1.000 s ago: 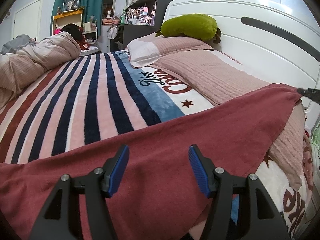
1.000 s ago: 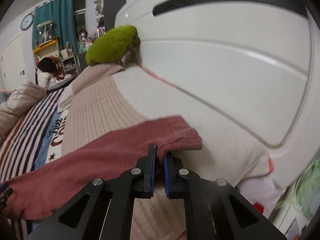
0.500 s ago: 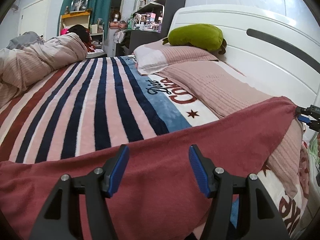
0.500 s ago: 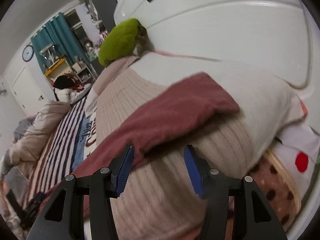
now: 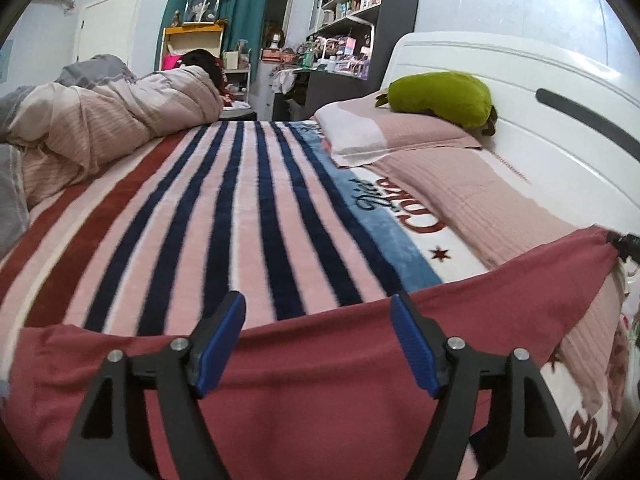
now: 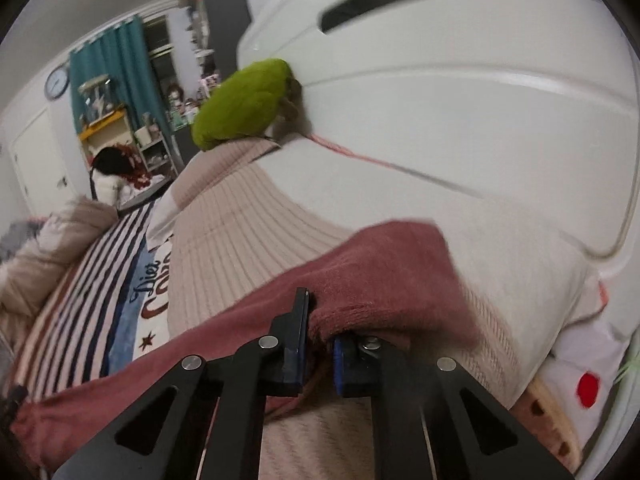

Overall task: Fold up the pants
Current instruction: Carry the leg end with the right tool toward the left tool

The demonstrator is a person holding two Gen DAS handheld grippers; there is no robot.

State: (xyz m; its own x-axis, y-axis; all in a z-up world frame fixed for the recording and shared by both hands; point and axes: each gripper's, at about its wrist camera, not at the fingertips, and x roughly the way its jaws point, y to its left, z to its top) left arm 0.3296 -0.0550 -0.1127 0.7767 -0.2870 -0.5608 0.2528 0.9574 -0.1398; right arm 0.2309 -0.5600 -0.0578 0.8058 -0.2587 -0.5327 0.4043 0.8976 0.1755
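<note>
The dusty-red pants (image 5: 320, 368) lie stretched across the near side of the bed, over the striped blanket and up onto a pink pillow. My left gripper (image 5: 318, 340) is open just above the pants, its blue pads apart. My right gripper (image 6: 320, 344) is shut on the far end of the pants (image 6: 372, 280), which bunches over its pads on the ribbed pink pillow (image 6: 240, 240). From the left wrist view the right gripper shows small at the pants' far corner (image 5: 624, 242).
The striped blanket (image 5: 200, 220) covers the bed. A green plush (image 5: 440, 98) sits on pillows against the white headboard (image 5: 540, 120). A bunched duvet (image 5: 100, 128) lies far left. Shelves and a desk stand beyond the bed.
My right gripper was open half a second ago and has closed on the pants' far end again. The left gripper stays open and has drawn back toward the pants' near edge.
</note>
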